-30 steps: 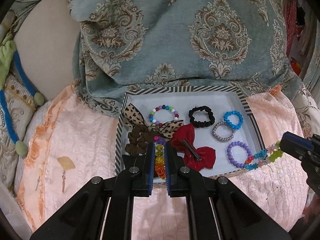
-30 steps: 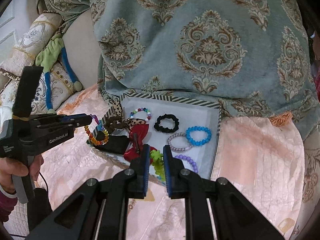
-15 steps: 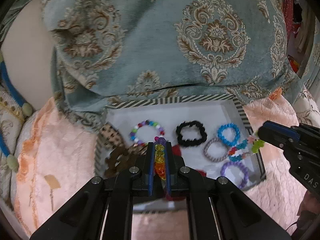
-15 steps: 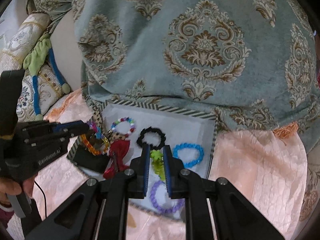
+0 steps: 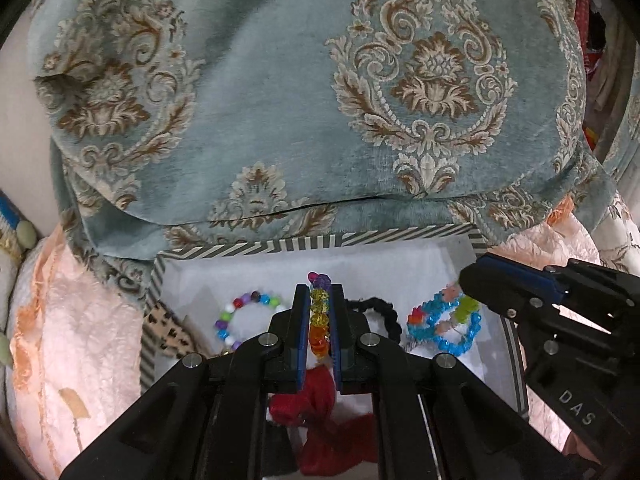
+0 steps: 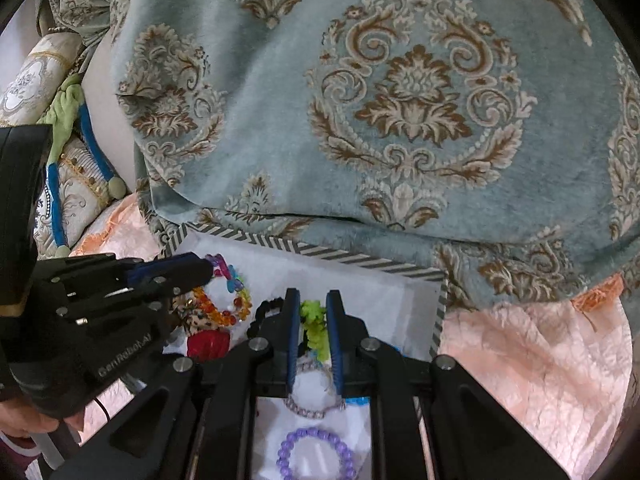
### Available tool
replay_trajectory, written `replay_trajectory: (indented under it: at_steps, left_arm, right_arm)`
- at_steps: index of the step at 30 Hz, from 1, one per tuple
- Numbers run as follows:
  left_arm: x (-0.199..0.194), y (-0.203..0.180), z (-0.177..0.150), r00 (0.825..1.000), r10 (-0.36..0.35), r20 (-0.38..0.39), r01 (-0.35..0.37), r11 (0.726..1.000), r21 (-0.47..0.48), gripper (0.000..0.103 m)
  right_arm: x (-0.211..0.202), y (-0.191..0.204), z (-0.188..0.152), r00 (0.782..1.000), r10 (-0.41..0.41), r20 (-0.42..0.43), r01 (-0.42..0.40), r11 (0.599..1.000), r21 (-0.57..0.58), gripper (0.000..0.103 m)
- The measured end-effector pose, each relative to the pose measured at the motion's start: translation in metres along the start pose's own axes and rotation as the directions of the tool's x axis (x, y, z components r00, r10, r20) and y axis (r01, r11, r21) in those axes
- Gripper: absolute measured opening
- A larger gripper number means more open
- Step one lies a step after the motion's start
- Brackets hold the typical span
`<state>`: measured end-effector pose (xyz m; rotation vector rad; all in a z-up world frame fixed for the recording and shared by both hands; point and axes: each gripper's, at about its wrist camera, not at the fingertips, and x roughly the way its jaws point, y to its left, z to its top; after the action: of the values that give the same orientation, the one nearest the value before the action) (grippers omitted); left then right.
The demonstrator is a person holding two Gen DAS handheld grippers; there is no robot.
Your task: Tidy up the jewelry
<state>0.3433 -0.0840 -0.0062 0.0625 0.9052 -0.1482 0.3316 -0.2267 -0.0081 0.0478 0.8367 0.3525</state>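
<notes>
A striped-rim white tray lies on the peach bedspread. My left gripper is shut on a rainbow bead bracelet and holds it above the tray's middle. My right gripper is shut on a flower bead bracelet with a green flower and holds it above the tray's right part. In the tray lie a multicolour bead bracelet, a black scrunchie, a red bow, a leopard bow, a silver bracelet and a purple bracelet.
A large teal damask cushion leans over the tray's far rim. Peach quilted bedspread surrounds the tray. Patterned pillows with a blue and green cord lie at the left.
Both grippers have moved forward over the tray, each still holding its bracelet. The tray now fills the lower part of both views.
</notes>
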Motion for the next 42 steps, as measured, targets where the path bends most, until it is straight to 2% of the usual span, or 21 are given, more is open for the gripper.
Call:
replay_trajectory:
  at_steps: [7, 15, 20, 22, 23, 24, 25, 26, 33, 36, 38, 42]
  left_arm:
    - [0.023, 0.023, 0.005, 1.000, 0.011, -0.011, -0.012, 0.999, -0.051, 0.000]
    - [0.054, 0.063, -0.011, 0.996, 0.036, -0.080, -0.047, 0.989, -0.143, 0.000]
    - [0.060, 0.062, -0.018, 0.994, 0.037, -0.100, -0.050, 0.990, -0.131, 0.000]
    - [0.059, 0.059, -0.022, 0.995, 0.034, -0.099, -0.046, 0.991, -0.125, 0.000]
    - [0.058, 0.058, -0.023, 0.994, 0.038, -0.100, -0.050, 0.992, -0.120, 0.000]
    - [0.057, 0.056, -0.025, 0.994, 0.043, -0.103, -0.055, 0.992, -0.114, 0.003]
    - [0.055, 0.052, -0.028, 0.994, 0.044, -0.104, -0.055, 0.992, -0.112, 0.007]
    - [0.054, 0.050, -0.031, 0.994, 0.039, -0.105, -0.051, 0.992, -0.112, 0.015]
    - [0.023, 0.036, -0.061, 0.995, 0.024, -0.098, -0.035, 0.994, -0.108, 0.016]
    - [0.001, 0.028, -0.078, 0.997, 0.029, -0.075, -0.036, 0.995, -0.095, 0.016]
    - [-0.012, 0.024, -0.090, 0.997, 0.030, -0.069, -0.037, 0.994, -0.101, 0.016]
    - [-0.037, 0.031, -0.100, 0.998, 0.025, -0.058, -0.032, 0.993, -0.118, 0.016]
  right_arm:
    - [0.020, -0.015, 0.010, 1.000, 0.022, 0.012, -0.023, 0.999, 0.043, 0.013]
    - [0.050, -0.043, -0.006, 0.992, -0.110, -0.058, 0.114, 0.991, 0.064, 0.013]
    - [0.071, -0.041, -0.021, 0.982, -0.152, -0.108, 0.156, 0.987, 0.027, 0.013]
    - [0.075, -0.037, -0.024, 0.977, -0.173, -0.122, 0.176, 0.984, 0.011, 0.020]
    - [0.074, -0.036, -0.025, 0.977, -0.174, -0.120, 0.176, 0.984, 0.011, 0.023]
    - [0.070, -0.036, -0.028, 0.979, -0.168, -0.115, 0.171, 0.985, 0.017, 0.031]
    - [0.065, -0.035, -0.032, 0.982, -0.155, -0.108, 0.159, 0.987, 0.032, 0.040]
    - [0.061, -0.034, -0.035, 0.983, -0.148, -0.105, 0.153, 0.987, 0.041, 0.043]
    - [0.027, -0.022, -0.065, 0.989, -0.122, -0.088, 0.128, 0.989, 0.076, 0.046]
    - [0.013, -0.012, -0.078, 0.988, -0.125, -0.092, 0.133, 0.987, 0.085, 0.053]
    - [0.004, -0.003, -0.090, 0.987, -0.129, -0.094, 0.137, 0.987, 0.082, 0.054]
    - [-0.018, 0.007, -0.102, 0.990, -0.115, -0.085, 0.125, 0.985, 0.117, 0.054]
